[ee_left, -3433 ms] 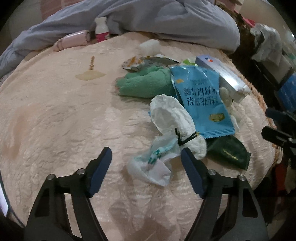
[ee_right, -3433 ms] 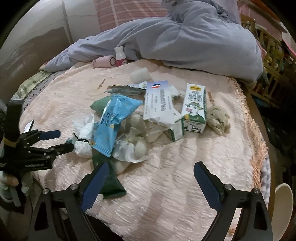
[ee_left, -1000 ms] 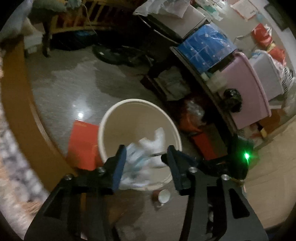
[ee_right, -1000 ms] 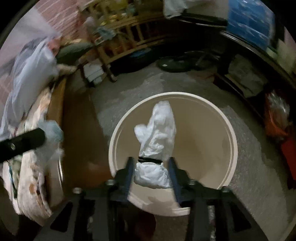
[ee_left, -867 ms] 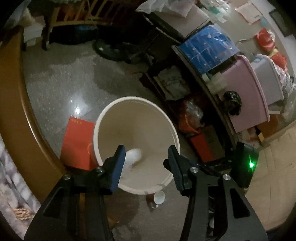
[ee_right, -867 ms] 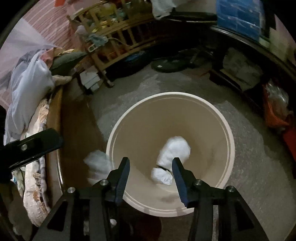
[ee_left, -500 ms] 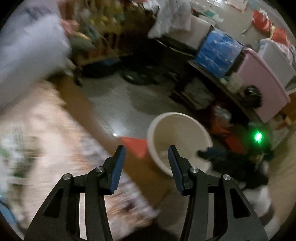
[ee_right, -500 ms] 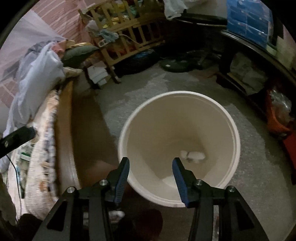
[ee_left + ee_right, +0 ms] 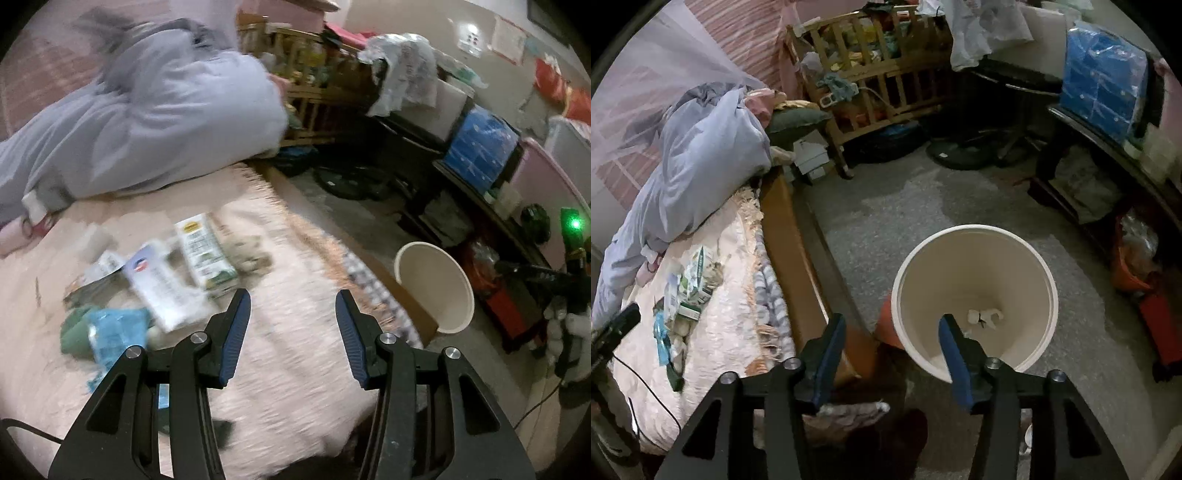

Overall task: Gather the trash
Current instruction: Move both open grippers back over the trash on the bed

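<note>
Pink quilted bedding [image 9: 288,369] filled the lower half of the left wrist view, blurred, with a grey-blue duvet [image 9: 155,122] heaped at its far side. Using the cream bucket [image 9: 436,288] on the floor as the landmark, the bed lay to its left, and the remaining trash sat well left of the bucket on the quilt: a green-and-white carton [image 9: 205,254], a white box [image 9: 162,291] beside it, a light blue wrapper [image 9: 114,332] and a green cloth [image 9: 74,332] nearest the camera. The left gripper [image 9: 291,332] hung over the quilt with its 2 blue-padded jaws spread and nothing between them. Beyond the bucket stood a wooden crib [image 9: 306,92] and a blue crate [image 9: 480,147]. In the right wrist view the bucket [image 9: 905,266] stood on the speckled floor just beside the bed's wooden edge [image 9: 798,258], and 2 pieces of white crumpled trash [image 9: 984,317] lay at its bottom. The right gripper [image 9: 892,354] hovered above the bucket's near rim; its jaws had just been opening and stood apart, empty. Left of the bucket, the carton [image 9: 698,280] and blue wrapper [image 9: 661,339] lay on the quilt [image 9: 731,332], with the duvet [image 9: 701,166] behind them.
</note>
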`<state>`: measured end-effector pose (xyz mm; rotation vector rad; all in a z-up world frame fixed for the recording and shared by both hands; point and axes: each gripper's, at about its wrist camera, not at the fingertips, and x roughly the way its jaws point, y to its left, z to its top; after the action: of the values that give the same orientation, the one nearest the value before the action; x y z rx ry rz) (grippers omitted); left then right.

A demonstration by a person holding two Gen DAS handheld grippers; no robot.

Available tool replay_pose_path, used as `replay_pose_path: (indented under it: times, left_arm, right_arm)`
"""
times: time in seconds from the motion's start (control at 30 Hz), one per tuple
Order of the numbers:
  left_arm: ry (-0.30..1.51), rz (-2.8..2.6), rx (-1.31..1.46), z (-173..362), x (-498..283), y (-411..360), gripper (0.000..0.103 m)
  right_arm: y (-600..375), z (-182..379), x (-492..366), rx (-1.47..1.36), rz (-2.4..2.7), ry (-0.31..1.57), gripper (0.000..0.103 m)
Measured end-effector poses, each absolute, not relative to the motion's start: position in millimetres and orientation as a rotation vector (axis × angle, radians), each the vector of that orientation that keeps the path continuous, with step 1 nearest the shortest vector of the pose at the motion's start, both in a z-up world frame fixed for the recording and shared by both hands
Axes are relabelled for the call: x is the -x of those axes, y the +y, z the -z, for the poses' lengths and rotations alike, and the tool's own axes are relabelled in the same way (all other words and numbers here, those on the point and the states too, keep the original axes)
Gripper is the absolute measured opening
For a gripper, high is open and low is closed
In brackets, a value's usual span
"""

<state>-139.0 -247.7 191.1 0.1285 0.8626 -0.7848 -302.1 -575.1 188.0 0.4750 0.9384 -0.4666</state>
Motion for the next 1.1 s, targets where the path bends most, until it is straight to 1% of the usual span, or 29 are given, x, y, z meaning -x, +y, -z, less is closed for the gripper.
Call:
replay_pose_path:
  times: [0.03, 0.07, 0.27, 0.37, 0.6, 0.8, 1.1]
  left_arm:
    - [0.870, 0.781, -0.116, -189, 137, -236, 0.046]
    - [0.877, 0.776, -0.108, -187, 135, -226, 0.046]
    - [0.893, 0.745, -0.093, -179, 128, -180, 0.046]
    - [0.888, 0.751, -0.081, -179, 127, -172, 0.046]
    - [0.899, 0.765, -0.002, -177, 129, -151, 0.046]
    - [0.899, 0.745, -0.029, -174, 135, -139, 0.046]
    - [0.905, 0.682, 0.001, -174, 135, -104, 0.046]
  right_arm:
    - [-572, -190, 301, -0.482, 0.469, 0.934, 0.059]
    - [-568, -192, 300, -0.490, 0.470, 0.930, 0.059]
    - [-530, -197, 282, -0.507, 0.434, 0.933, 0.060]
    - [-509, -200, 280, -0.489, 0.422, 0.942, 0.060]
    - [-493, -214, 283, -0.467, 0.431, 0.952, 0.060]
    - [-480, -228, 281, -0.443, 0.407, 0.931, 0.060]
    - [-474, -223, 279, -0.459, 0.366, 0.937, 0.062]
